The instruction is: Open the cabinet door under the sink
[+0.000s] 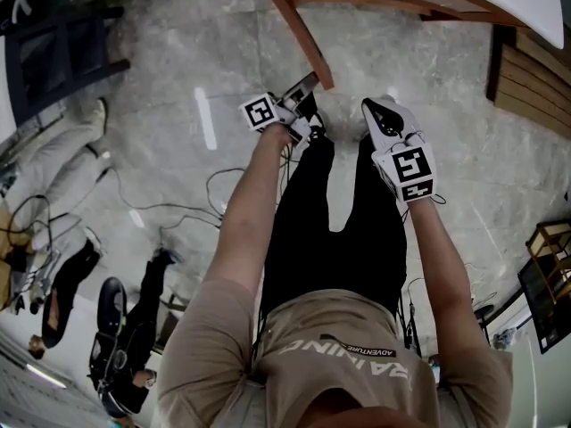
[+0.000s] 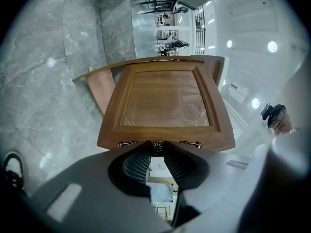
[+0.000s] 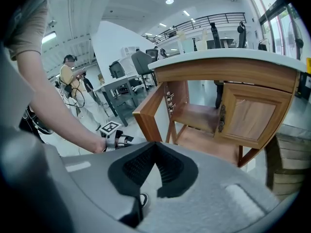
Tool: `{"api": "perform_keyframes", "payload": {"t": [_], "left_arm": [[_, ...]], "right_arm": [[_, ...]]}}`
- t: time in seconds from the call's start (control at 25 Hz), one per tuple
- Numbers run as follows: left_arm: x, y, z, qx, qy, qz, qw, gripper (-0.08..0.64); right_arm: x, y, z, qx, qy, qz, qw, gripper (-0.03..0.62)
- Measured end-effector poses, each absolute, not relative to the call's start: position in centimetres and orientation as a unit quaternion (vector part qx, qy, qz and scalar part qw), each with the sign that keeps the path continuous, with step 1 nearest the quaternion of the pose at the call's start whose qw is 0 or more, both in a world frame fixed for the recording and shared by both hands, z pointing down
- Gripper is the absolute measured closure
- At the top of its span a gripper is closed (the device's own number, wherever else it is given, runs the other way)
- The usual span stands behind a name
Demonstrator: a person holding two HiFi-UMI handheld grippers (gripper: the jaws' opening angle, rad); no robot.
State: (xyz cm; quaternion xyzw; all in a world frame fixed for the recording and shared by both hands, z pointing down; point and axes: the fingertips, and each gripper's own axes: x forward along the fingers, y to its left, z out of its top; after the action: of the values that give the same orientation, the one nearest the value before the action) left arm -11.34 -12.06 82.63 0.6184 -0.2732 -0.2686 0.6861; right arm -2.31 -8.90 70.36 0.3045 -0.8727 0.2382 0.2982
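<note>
The wooden cabinet (image 3: 252, 115) stands under a pale countertop (image 3: 228, 57). Its left door (image 3: 150, 113) is swung out, showing a bare shelf (image 3: 199, 115) inside, while the right door stays closed. In the left gripper view the door panel (image 2: 165, 98) fills the middle. My left gripper (image 2: 156, 148) is shut on its small round knob (image 2: 156, 146), level with the door. In the head view the left gripper (image 1: 310, 86) meets the door's edge (image 1: 294, 25). My right gripper (image 1: 370, 105) hangs beside it, tilted down, shut, holding nothing, its tips (image 3: 155, 143) together.
Cables trail over the grey marble floor (image 1: 178, 194) on the left, where people (image 1: 125, 337) stand or sit. A dark chair (image 1: 53, 52) is at the far left and a slatted wooden crate (image 1: 531, 78) at the right. Tables and chairs (image 3: 121, 76) stand behind the open door.
</note>
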Motion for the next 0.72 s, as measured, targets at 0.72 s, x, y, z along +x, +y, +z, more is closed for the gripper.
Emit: {"api": "perform_keyframes", "payload": {"t": [0.72], "left_arm": [[-21.7, -10.0, 83.0, 0.64, -0.281, -0.239, 0.674, 0.457]], "right_arm": [[-8.6, -8.1, 70.6, 0.291, -0.876, 0.232, 0.307, 0.591]]}}
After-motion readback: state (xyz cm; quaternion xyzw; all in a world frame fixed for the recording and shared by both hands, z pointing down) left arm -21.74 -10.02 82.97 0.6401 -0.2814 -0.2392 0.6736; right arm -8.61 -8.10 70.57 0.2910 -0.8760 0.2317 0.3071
